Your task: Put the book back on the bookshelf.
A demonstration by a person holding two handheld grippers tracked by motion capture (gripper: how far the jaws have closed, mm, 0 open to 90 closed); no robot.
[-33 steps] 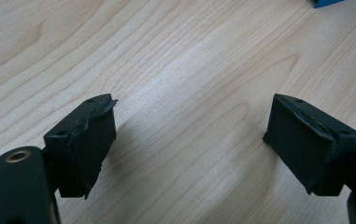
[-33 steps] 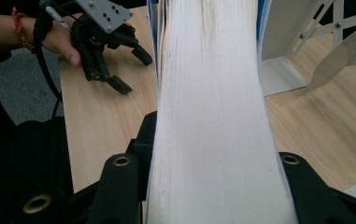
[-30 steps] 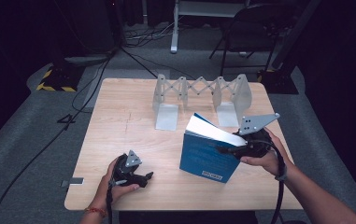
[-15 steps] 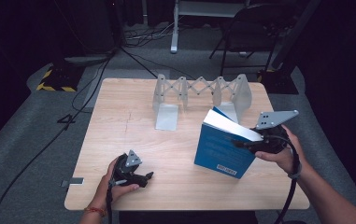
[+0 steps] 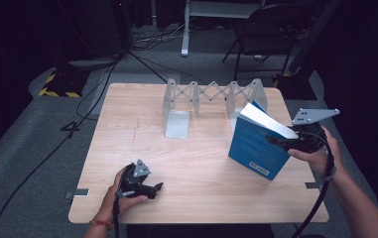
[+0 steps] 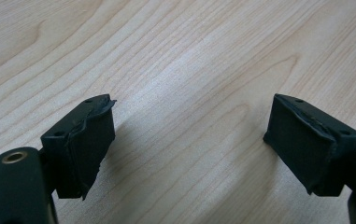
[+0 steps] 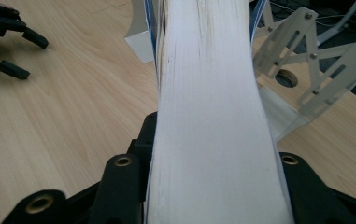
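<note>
A thick blue book (image 5: 254, 146) stands tilted at the right side of the table, its white page edge (image 7: 213, 116) facing my right gripper (image 5: 282, 144). That gripper is shut on the book, one jaw on each cover, and a hand holds it from the right. My left gripper (image 5: 153, 189) rests near the table's front left, open, with bare wood between its pads (image 6: 84, 140). In the right gripper view the left gripper (image 7: 7, 37) lies far off at the upper left.
A white expanding scissor-style rack (image 5: 211, 96) stands at the back middle of the wooden table (image 5: 127, 129), just behind the book; its lattice (image 7: 325, 60) is close on the right in the right gripper view. Cables and a chair lie on the dark floor beyond.
My right gripper has carried the book to the right, from the table's middle toward its right edge. The left gripper has stayed where it was.
</note>
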